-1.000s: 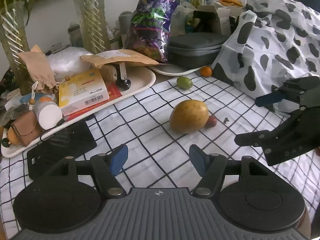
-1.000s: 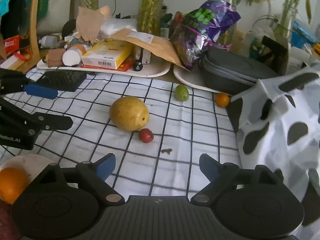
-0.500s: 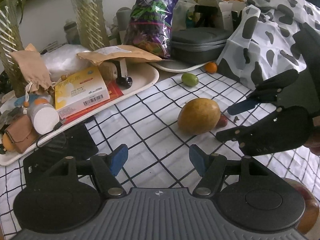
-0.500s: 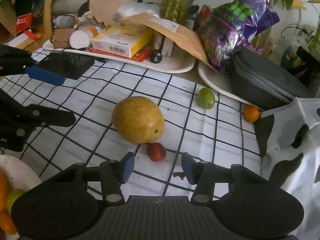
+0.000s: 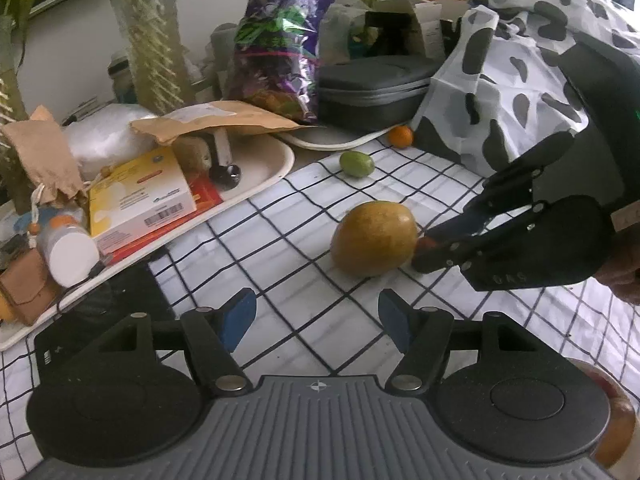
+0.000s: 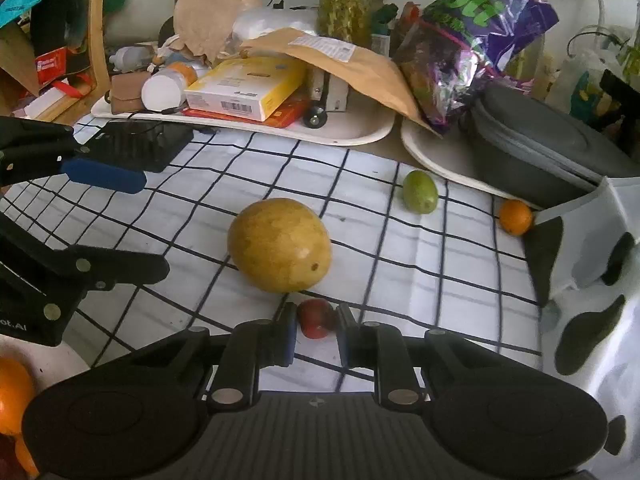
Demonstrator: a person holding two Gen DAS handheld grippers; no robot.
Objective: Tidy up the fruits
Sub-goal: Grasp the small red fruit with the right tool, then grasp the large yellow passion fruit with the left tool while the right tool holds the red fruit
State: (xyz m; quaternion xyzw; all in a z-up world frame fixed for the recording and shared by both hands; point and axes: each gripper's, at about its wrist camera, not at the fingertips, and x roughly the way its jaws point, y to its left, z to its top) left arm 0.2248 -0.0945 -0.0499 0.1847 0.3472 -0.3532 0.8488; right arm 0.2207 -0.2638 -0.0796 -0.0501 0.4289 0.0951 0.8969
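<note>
A large yellow-brown fruit (image 6: pixel 280 250) lies mid-cloth; it also shows in the left wrist view (image 5: pixel 374 238). A small red fruit (image 6: pixel 315 317) lies just in front of it, between the pads of my right gripper (image 6: pixel 316 334), which is closed around it. In the left wrist view the right gripper (image 5: pixel 430 246) reaches in from the right, its tips at the red fruit (image 5: pixel 425 243). A green fruit (image 6: pixel 419 192) and a small orange (image 6: pixel 515 217) lie farther back. My left gripper (image 5: pixel 318 320) is open and empty above the cloth.
A checked cloth (image 6: pixel 360 168) covers the table. A white tray (image 6: pixel 360 134) of boxes and bottles stands behind, beside a grey case (image 6: pixel 540 148) and a purple bag (image 6: pixel 472 36). A cow-print cloth (image 6: pixel 592 280) rises at right. A plate with an orange (image 6: pixel 12 396) sits at lower left.
My right gripper moved forward and down to the red fruit and its jaws narrowed around it. My left gripper shifted slightly and stayed open.
</note>
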